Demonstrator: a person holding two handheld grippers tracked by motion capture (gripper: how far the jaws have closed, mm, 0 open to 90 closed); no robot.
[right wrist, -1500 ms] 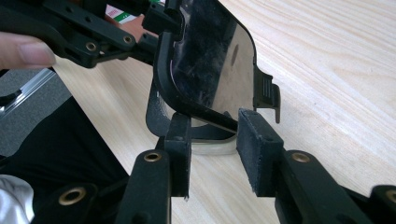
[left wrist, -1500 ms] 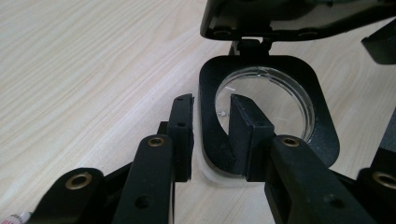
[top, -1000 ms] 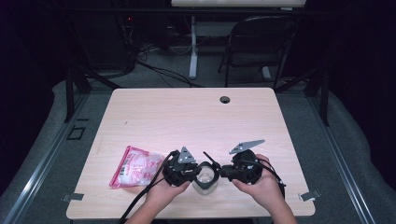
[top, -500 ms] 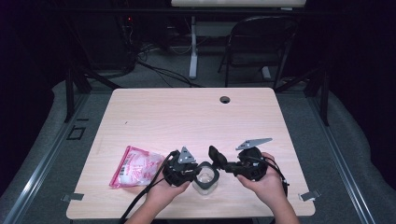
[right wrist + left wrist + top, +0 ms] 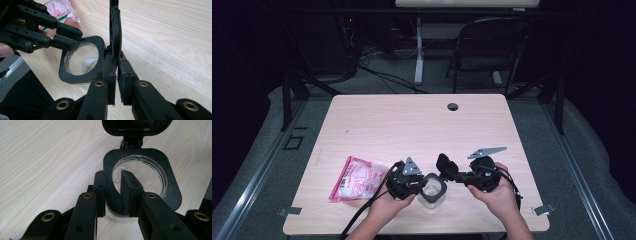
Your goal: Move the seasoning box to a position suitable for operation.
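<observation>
Clear glass jar with a square black plastic collar (image 5: 432, 191) sits at the near edge of the pale wood desk (image 5: 412, 125), right in front of the person, between the two hands.

Left gripper (image 5: 414, 183) is clamped on the collar's left rim: in the left gripper view one jaw is outside the collar (image 5: 150, 195), the other reaches inside the glass mouth. It's pinning the jar down.

Right gripper (image 5: 446, 167) has just been closing, with the hinged black lid (image 5: 114, 32) between its jaws. In the right gripper view the pads sit on either face of the lid, which stands upright on edge, near vertical, hinge at the collar's far-right side. Looks gripped.

Key relation: the lid's hinge line runs along the collar edge facing the right gripper, so the lid swings toward the left gripper to shut and away to open wider. My read is that the right hand drives and the left only braces.

Something small and white (image 5: 89, 63) lies in the jar.

Farther left on the desk is a pink-and-white plastic packet (image 5: 358, 177), well apart from the jar and untouched.
</observation>
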